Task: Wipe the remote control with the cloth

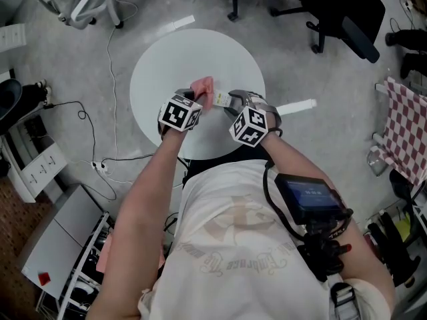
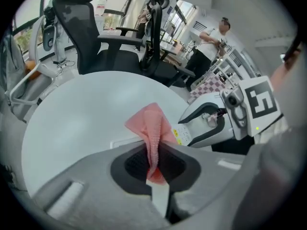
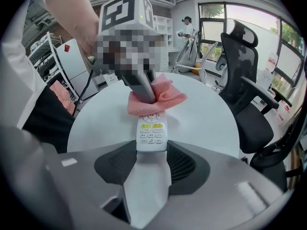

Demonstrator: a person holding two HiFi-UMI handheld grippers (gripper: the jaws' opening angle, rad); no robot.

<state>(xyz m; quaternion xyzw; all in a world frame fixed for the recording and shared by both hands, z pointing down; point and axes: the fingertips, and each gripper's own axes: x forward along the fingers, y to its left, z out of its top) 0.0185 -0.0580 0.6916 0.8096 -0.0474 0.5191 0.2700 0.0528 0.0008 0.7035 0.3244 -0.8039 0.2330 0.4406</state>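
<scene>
Right gripper view: my right fingers [image 3: 115, 166] clamp the remote control [image 3: 152, 134] by its near end. Its far end, toward 12 o'clock, is buried under the cloth [image 3: 168, 98], which my left fingers [image 2: 134, 164] pinch above the table [image 3: 211, 116].

One cloth [image 3: 165, 97], one remote [image 3: 151, 134], two tongs [image 2: 154, 163] [image 3: 152, 159]
</scene>
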